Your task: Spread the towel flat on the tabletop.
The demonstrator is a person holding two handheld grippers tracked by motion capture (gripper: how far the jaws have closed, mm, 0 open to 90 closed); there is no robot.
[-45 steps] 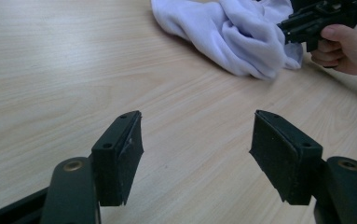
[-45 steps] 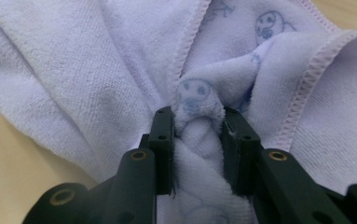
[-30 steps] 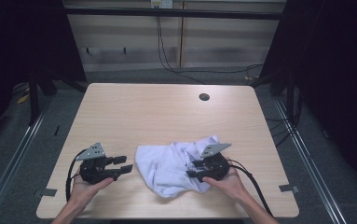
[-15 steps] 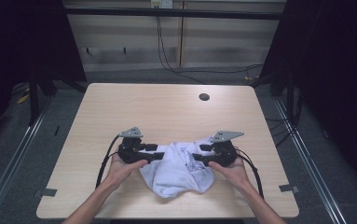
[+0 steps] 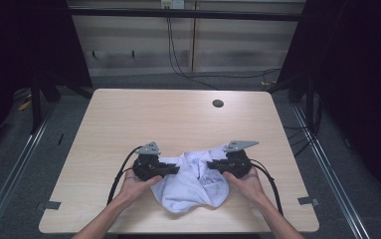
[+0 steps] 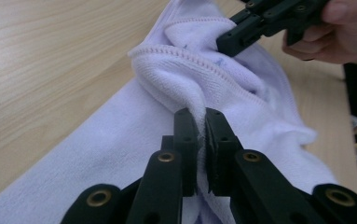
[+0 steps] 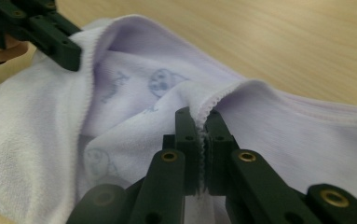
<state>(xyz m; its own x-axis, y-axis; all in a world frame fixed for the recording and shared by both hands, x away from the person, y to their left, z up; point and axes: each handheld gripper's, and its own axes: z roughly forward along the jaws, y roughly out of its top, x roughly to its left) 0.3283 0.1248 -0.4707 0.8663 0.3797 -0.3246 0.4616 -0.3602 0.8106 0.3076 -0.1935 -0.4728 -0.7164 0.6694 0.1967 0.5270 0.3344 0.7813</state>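
Grasp step: your left gripper (image 6: 200, 122) and right gripper (image 7: 201, 122) have just been closing, each now pinching a hem fold of the white cloth (image 5: 193, 181) crumpled near the table's (image 5: 178, 119) front edge. Next, probably lift and draw both apart evenly to spread it.

Both forearms reach in from the near edge. The left gripper (image 5: 174, 170) and right gripper (image 5: 211, 167) point inward at each other, jaws just closed, each pinching cloth (image 5: 193, 184).
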